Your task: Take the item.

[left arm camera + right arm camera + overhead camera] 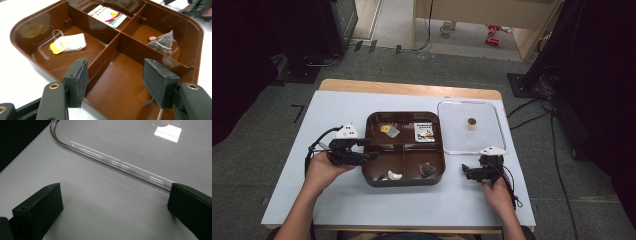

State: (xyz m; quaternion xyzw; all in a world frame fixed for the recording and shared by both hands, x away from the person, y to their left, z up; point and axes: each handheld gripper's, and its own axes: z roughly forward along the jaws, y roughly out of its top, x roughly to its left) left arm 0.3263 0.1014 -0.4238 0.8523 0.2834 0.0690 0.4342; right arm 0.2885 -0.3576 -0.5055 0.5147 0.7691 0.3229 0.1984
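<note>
1. Left gripper (362, 150): jaws apart, nothing between the pads; seen in the left gripper view, they straddle the near rim of the brown four-compartment plastic tray (192, 32), one pad level with the centre divider. Judged risk: as they close, a pad could catch the divider or rim and push or tip the tray across the white tabletop (337, 110) instead of taking a packet.

2. Right gripper (476, 172): jaws wide apart and empty, low over the tabletop just short of the edge of the clear rounded-square plastic lid (112, 161). Judged risk: the lid's thin, slick edge could slide away from a closing pad.

3. Tray contents, high view: far-left compartment, a white tea-bag sachet with yellow tag (68, 43); far-right compartment, a flat white printed packet (108, 15); near-right compartment, a translucent pyramid tea bag of dark leaves (162, 45); near-left compartment, a small white object (394, 175), probably another sachet, too small to tell.

4. The compartment directly ahead of the left gripper looks bare in the left gripper view.

5. Lid: lies flat on the tabletop just right of the tray, with a small brown knob (471, 121) at its centre.
</note>
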